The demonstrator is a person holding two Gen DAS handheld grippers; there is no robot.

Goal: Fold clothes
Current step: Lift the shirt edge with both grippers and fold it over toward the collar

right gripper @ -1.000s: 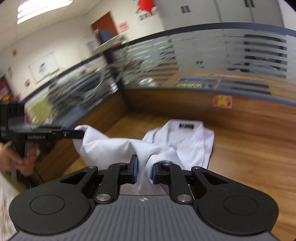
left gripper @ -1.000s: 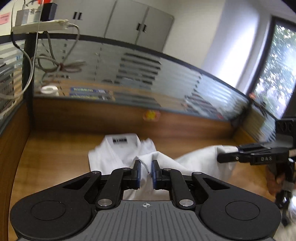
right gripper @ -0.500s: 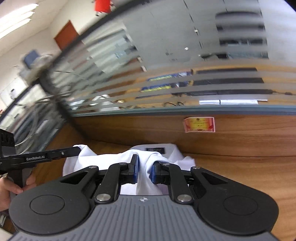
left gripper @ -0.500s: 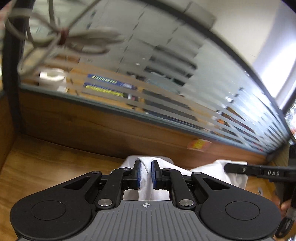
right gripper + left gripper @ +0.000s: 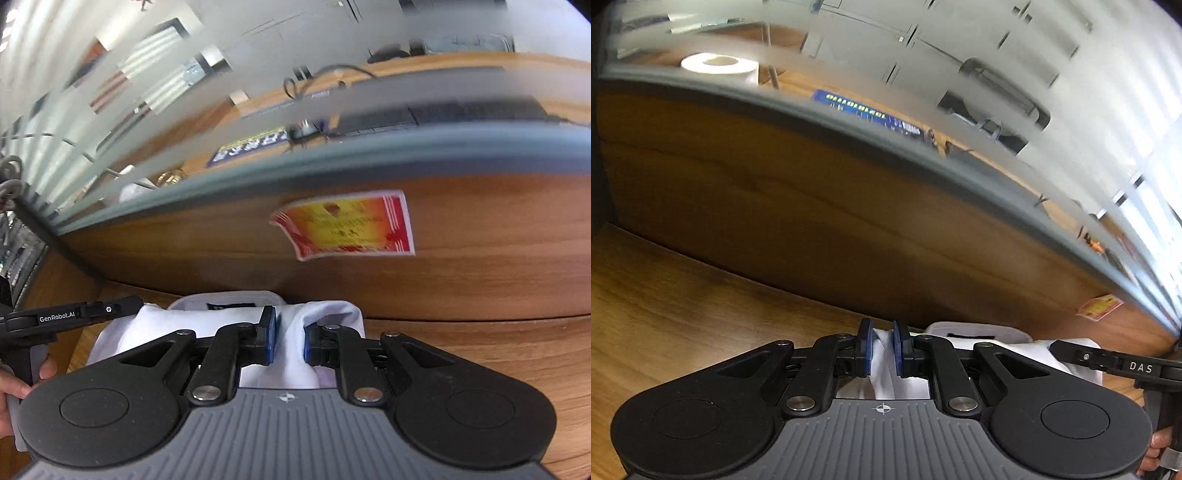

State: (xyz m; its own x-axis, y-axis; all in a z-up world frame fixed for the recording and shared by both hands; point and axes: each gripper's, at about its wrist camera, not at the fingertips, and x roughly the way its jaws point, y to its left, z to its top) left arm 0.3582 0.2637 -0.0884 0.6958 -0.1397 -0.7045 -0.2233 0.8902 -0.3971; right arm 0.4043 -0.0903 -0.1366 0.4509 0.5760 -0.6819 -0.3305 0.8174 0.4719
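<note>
A white shirt (image 5: 155, 328) with a dark neck label lies on the wooden desk, close to the back panel. In the left wrist view my left gripper (image 5: 882, 347) is shut on a fold of the white shirt (image 5: 982, 334), near the collar. My right gripper (image 5: 290, 341) pinches another bunched fold of the same cloth between its blue pads. Each gripper shows in the other's view: the right gripper (image 5: 1108, 362) at the right edge, the left gripper (image 5: 74, 317) at the left edge, held by a hand (image 5: 14, 387). Most of the shirt is hidden under the gripper bodies.
A wooden partition panel (image 5: 812, 206) rises just behind the shirt, topped by striped frosted glass (image 5: 997, 74). A red and yellow sticker (image 5: 347, 225) is stuck on the panel. Bare wooden desk (image 5: 665, 306) lies to the left, and more wooden desk (image 5: 498, 354) to the right.
Both grippers have carried the shirt cloth forward toward the collar and the back panel and have dropped lower. The panel and sticker now loom much closer.
</note>
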